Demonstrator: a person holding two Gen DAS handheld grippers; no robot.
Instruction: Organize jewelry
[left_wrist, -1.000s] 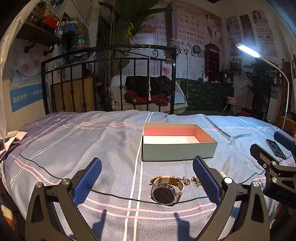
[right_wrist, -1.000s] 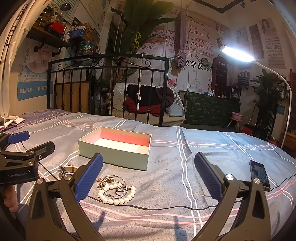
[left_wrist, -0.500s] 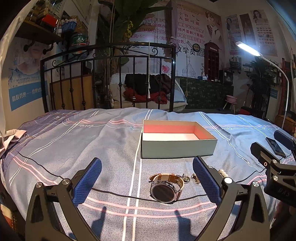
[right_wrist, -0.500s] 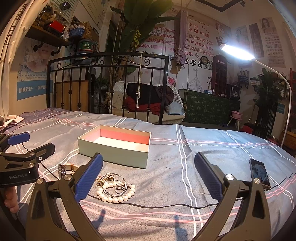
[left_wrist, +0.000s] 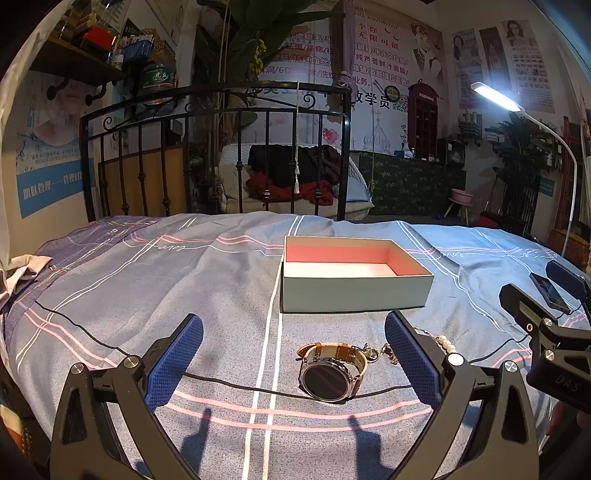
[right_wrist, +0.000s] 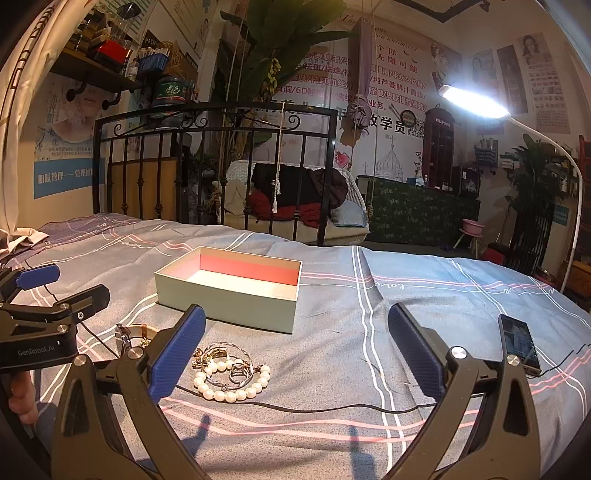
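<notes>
Jewelry lies on the striped bedspread (left_wrist: 147, 280) in front of an open box (left_wrist: 354, 295) with a pink lining: a watch (left_wrist: 330, 373) with a brown strap, and just beside it a pearl bracelet (right_wrist: 231, 384) tangled with rings. The left gripper (left_wrist: 293, 360) hangs spread wide around the watch, holding nothing. The right gripper (right_wrist: 295, 350) is equally agape, the pearls near its left finger, a phone (right_wrist: 519, 343) off to its right.

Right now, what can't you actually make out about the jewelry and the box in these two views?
- Pearl bracelet: left wrist view, mostly hidden behind the left tool's right finger.
- Watch: right wrist view, largely blocked by the right tool's left finger; dial unseen.
- Rings inside the pearls: right wrist view, too small to count.
- Box floor: near part hidden by its front wall in both views.
</notes>
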